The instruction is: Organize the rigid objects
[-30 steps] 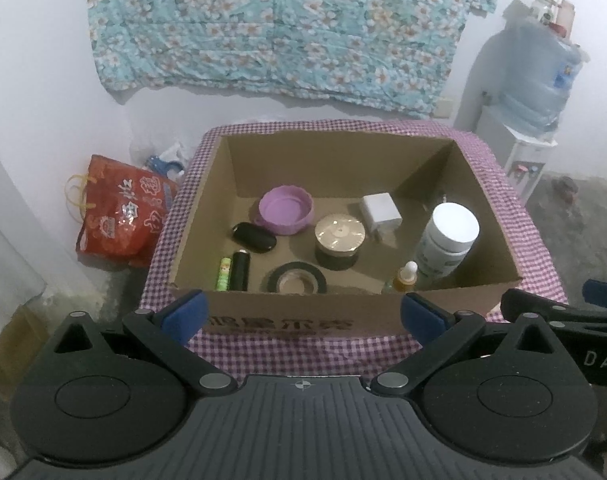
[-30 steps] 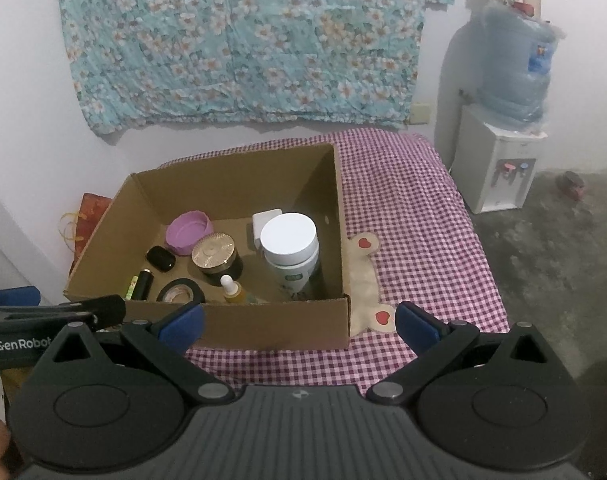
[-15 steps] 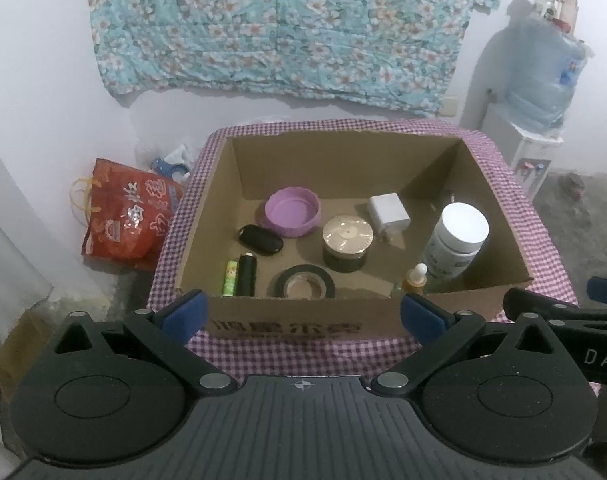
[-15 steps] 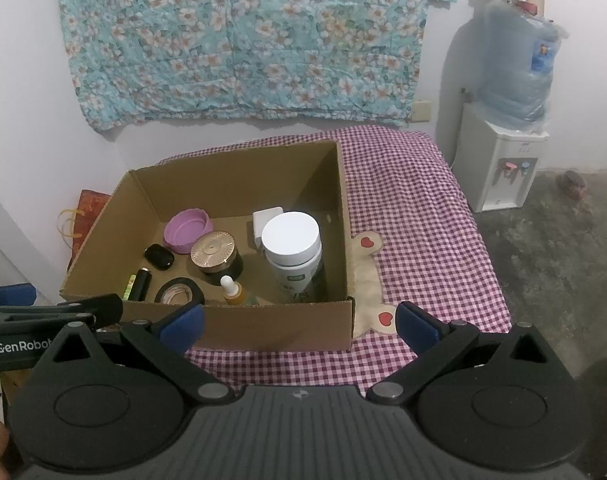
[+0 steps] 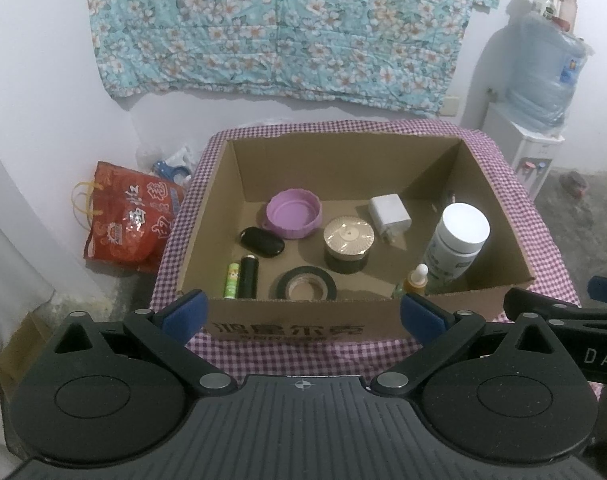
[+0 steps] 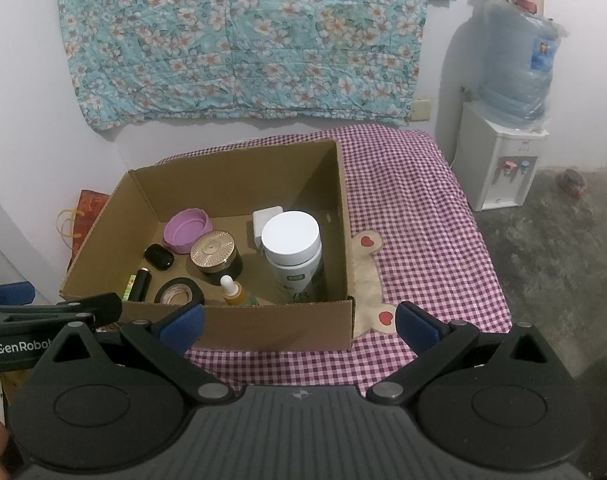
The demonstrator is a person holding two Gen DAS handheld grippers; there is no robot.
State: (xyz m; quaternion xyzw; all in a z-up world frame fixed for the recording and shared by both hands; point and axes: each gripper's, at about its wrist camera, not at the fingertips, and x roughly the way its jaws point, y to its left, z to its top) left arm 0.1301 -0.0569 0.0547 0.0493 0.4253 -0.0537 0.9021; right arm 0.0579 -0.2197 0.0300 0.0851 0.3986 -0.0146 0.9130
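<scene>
The purple-and-white checked tablecloth (image 6: 415,240) carries the open brown cardboard box (image 5: 303,322), which stands on its left half; the cloth to the right of the box is bare except for a printed heart motif. Over the last second the left wrist view has shifted: the box now sits slightly further from the left gripper (image 5: 301,312) and more of its floor is exposed, which indicates a small retreat or lift of that gripper. The right wrist view is nearly unchanged. No item inside the box has moved. Both the left gripper and the right gripper (image 6: 299,322) have their fingers spread wide and hold nothing. Box contents, largest first: the tall white-capped plastic supplement jar (image 5: 457,242) at 3 o'clock against the right wall; the shallow lilac plastic lid (image 5: 293,218) at 11 o'clock; the round gold-topped cosmetic jar (image 5: 348,244) at centre; the black ring of electrical tape (image 5: 306,289) at 6 o'clock; the white cube-shaped charger plug (image 5: 389,214) at 1 o'clock; the black oval case (image 5: 262,242) at 9 o'clock; the black cylinder (image 5: 249,282) and slim green tube (image 5: 231,286) at 7 o'clock; the small amber dropper bottle (image 5: 415,282) at 5 o'clock. Judgement: all rigid objects appear boxed, so the task is at or close to completion.
</scene>
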